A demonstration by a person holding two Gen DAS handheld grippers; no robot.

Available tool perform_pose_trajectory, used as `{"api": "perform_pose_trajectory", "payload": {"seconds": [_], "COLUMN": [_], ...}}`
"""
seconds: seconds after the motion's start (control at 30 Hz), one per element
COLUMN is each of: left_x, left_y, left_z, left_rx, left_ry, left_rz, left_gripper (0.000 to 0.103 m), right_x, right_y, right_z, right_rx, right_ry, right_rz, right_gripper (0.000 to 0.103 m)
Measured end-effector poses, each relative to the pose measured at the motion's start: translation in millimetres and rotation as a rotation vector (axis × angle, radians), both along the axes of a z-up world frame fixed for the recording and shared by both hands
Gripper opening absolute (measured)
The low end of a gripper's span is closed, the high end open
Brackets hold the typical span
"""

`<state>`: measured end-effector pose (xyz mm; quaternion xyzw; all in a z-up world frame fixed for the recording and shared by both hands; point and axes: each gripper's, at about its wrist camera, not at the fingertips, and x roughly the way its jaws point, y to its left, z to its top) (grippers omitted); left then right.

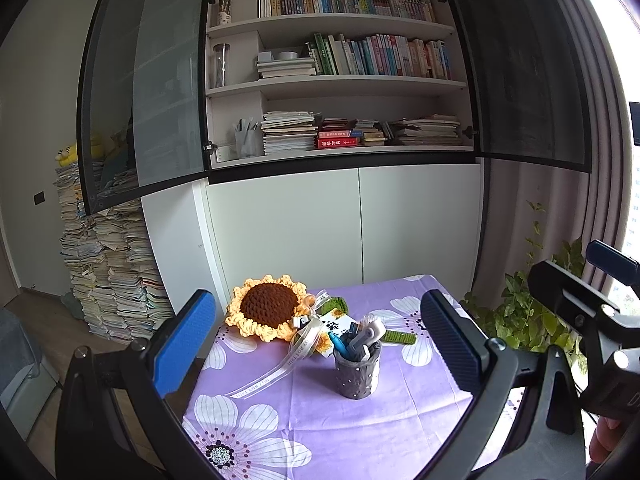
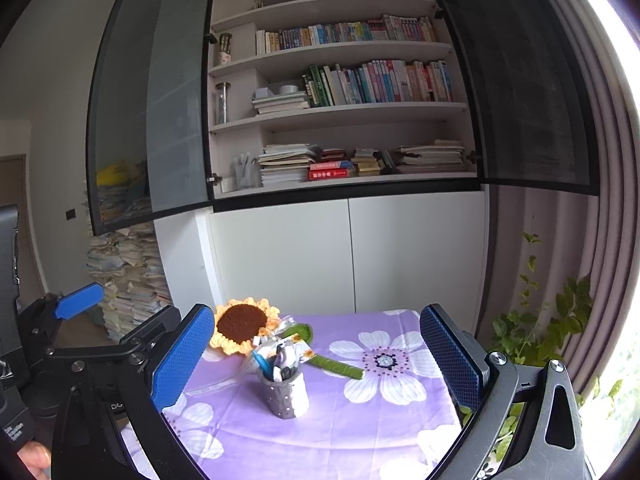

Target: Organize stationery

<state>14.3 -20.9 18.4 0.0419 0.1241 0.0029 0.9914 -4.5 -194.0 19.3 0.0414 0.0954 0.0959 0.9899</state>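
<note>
Both jaws spread wide, empty: left hand-held gripper (image 1: 316, 354), right hand-held gripper (image 2: 316, 360). Beyond them, on the purple-clothed counter (image 1: 400, 412), a grey pen holder (image 1: 357, 372) stands full of pens; behind lies a crocheted sunflower (image 1: 266, 306), then the bookshelf (image 1: 340, 84).

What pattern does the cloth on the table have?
The purple tablecloth has large white flowers with dotted centres; the right wrist view shows it best.

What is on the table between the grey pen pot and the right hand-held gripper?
Only bare flowered tablecloth lies between the pen pot and the right hand-held gripper, shown in the right wrist view.
</note>
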Motion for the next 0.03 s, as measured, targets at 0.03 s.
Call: {"api": "perform_pose_trajectory", "payload": {"seconds": [0.03], "left_x": [0.0], "left_y": [-0.2], "left_z": [-0.2], "left_rx": [0.001], "left_ry": [0.001], "left_rz": [-0.002], "left_gripper": [0.102], "right_x": [-0.1], "right_y": [0.2], "right_z": [-0.4], "right_rx": [0.000], "right_ry": [0.001], "right_rz": [0.000], "right_gripper": [0.102]}}
